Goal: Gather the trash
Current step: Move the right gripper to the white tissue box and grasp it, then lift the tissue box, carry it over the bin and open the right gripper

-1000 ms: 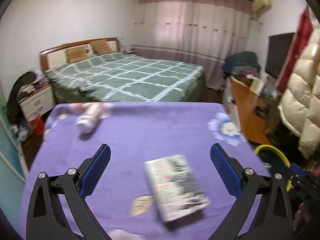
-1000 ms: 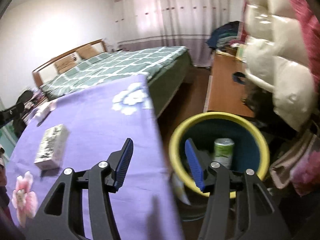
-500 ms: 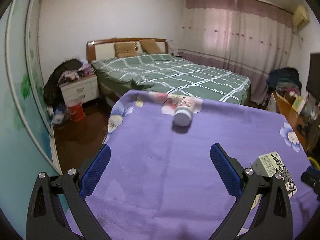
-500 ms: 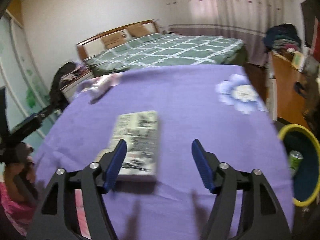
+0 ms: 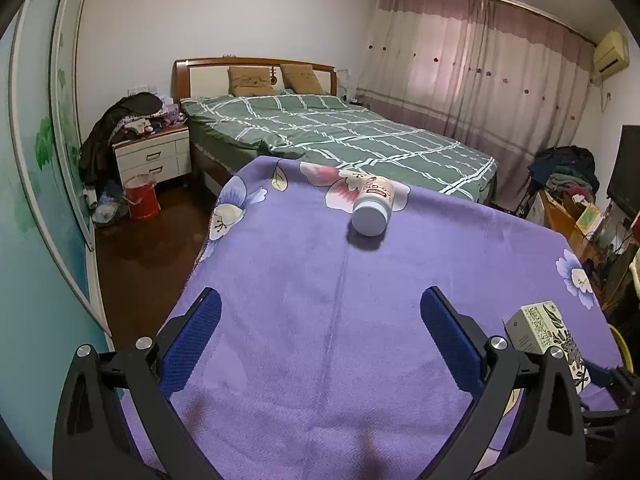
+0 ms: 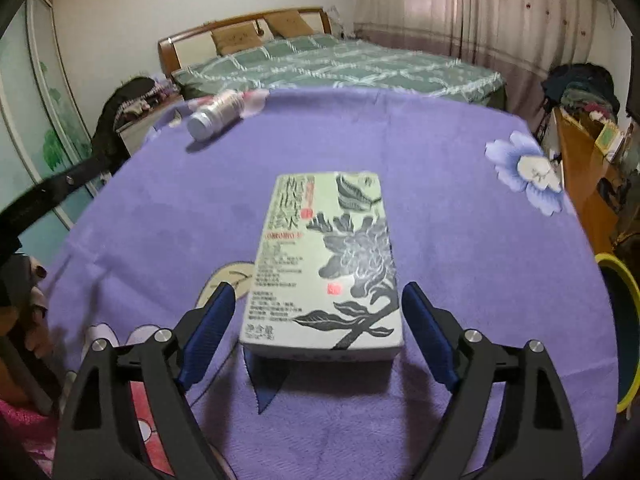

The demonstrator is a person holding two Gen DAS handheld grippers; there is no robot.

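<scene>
As my right gripper (image 6: 318,328) opens wider, the box (image 6: 326,260) lies flat on the surface (image 6: 460,264) just ahead, long axis pointing away, near end between the pads, untouched.

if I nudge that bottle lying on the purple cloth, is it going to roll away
Probably. The bottle lies on its side and looks round, so a sideways nudge would likely roll it. It sits near the far edge of the cloth, so it might drop off. The soft cloth may slow it a little.
</scene>
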